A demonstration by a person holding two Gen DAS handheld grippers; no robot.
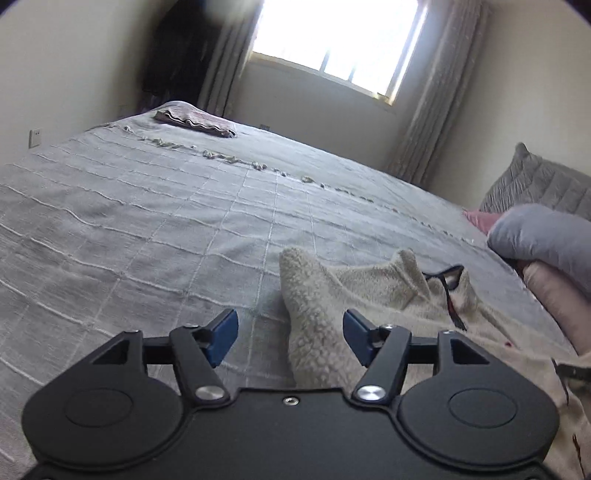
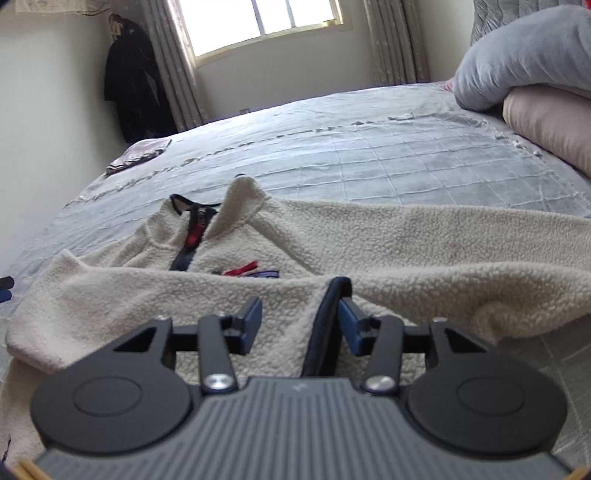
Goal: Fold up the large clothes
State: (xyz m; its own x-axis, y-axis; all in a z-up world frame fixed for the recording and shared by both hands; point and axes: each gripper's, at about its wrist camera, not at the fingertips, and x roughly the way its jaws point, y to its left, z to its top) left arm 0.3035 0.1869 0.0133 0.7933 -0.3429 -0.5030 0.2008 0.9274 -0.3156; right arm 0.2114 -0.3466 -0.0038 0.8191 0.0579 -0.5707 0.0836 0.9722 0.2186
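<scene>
A cream fleece pullover (image 2: 388, 236) with a dark zip collar (image 2: 190, 225) lies spread on the grey bedspread (image 2: 388, 158). My right gripper (image 2: 301, 319) is open, low over the fleece, with a dark-trimmed cuff or hem edge (image 2: 325, 325) between its blue pads, close to the right pad. In the left wrist view, a fold of the same fleece (image 1: 314, 314) rises between the open pads of my left gripper (image 1: 290, 338), nearer the right pad. Neither gripper is closed on the cloth.
A folded pinkish cloth (image 1: 195, 122) lies at the bed's far corner. A rolled grey and pink duvet (image 2: 535, 74) and a grey pillow (image 1: 535, 184) sit at the bed's right side. Dark clothes (image 2: 133, 81) hang by the curtained window (image 2: 266, 22).
</scene>
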